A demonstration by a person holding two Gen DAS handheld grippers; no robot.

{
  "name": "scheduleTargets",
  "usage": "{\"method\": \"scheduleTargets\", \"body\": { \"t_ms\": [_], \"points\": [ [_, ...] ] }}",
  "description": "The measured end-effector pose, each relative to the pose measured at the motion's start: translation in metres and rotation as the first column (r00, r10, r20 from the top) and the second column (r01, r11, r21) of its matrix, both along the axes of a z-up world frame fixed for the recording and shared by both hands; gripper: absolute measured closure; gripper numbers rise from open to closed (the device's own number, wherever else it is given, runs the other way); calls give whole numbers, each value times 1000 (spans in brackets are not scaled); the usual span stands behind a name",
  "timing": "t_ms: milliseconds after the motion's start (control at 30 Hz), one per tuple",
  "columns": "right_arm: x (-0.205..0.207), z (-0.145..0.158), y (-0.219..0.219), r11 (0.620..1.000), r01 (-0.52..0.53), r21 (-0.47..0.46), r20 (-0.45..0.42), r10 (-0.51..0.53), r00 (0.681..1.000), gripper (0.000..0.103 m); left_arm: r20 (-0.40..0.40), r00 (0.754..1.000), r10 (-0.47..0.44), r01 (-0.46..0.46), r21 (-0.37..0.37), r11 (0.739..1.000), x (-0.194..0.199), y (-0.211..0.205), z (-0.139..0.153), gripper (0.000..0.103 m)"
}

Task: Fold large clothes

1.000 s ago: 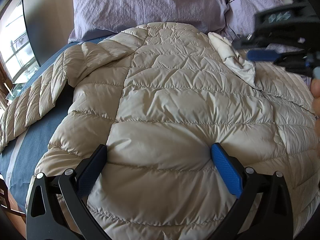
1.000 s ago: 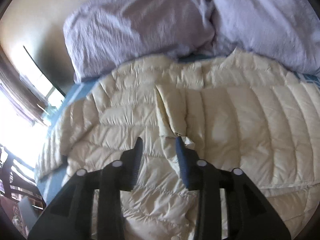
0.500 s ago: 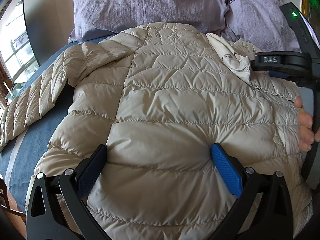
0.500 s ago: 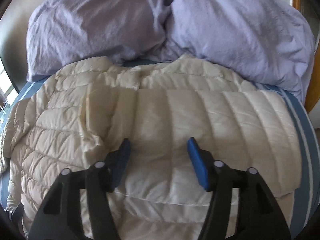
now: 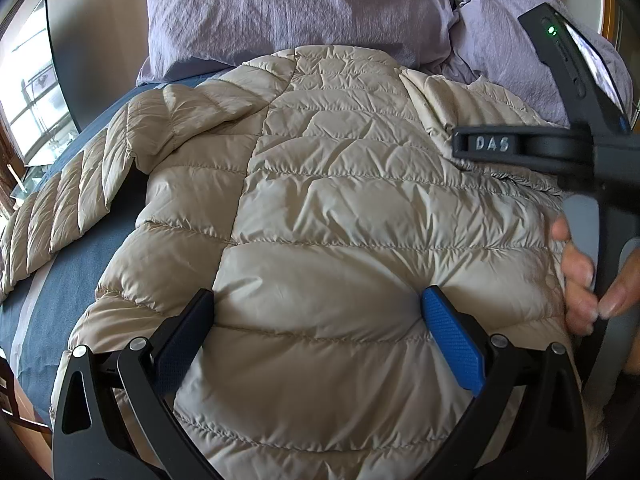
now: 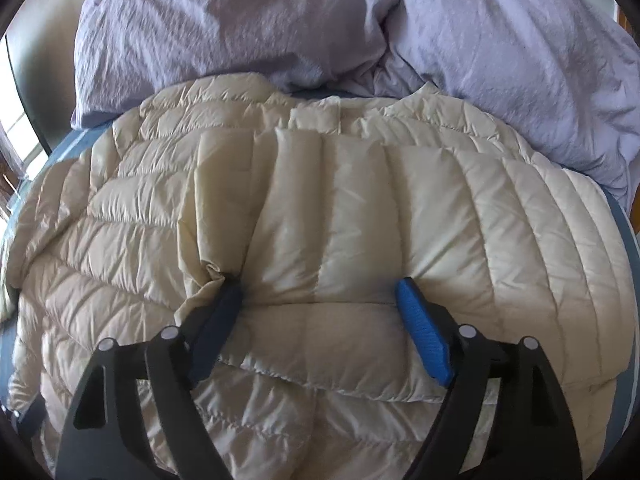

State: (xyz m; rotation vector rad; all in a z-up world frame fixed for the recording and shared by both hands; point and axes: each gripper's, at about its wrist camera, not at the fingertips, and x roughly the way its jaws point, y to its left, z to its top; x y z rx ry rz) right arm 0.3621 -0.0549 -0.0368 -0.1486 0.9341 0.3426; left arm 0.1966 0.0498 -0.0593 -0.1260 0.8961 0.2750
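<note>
One beige quilted puffer jacket [image 5: 340,220] on blue-sheeted bed [image 5: 80,264], two lilac pillows [image 6: 224,36] behind; left gripper [image 5: 318,308] jaws wide, pressing jacket; right gripper [image 6: 320,296], marked "DAS", jaws opening over folded sleeve [image 6: 360,208].

The left gripper [image 5: 318,304] stands wide, pointing steeply down. The right gripper [image 6: 318,292] is opening, fingers gripping its handle.
</note>
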Motion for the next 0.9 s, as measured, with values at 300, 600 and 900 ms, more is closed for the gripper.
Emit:
{"method": "scheduleTargets", "body": {
  "t_ms": [300, 600, 900],
  "points": [
    [3, -7, -1, 1000, 11, 3, 0, -11, 1000, 13, 8, 1000, 0, 1, -17, 1000, 0, 4, 1, 1],
    [7, -8, -4, 1000, 15, 8, -10, -15, 1000, 8, 59, 998, -6, 12, -97, 995, -15, 19, 12, 1],
    [8, -10, -4, 1000, 25, 5, -12, -25, 1000, 5, 101, 984, 149, -147, -30, 989, -48, 98, 41, 1]
  ]
}}
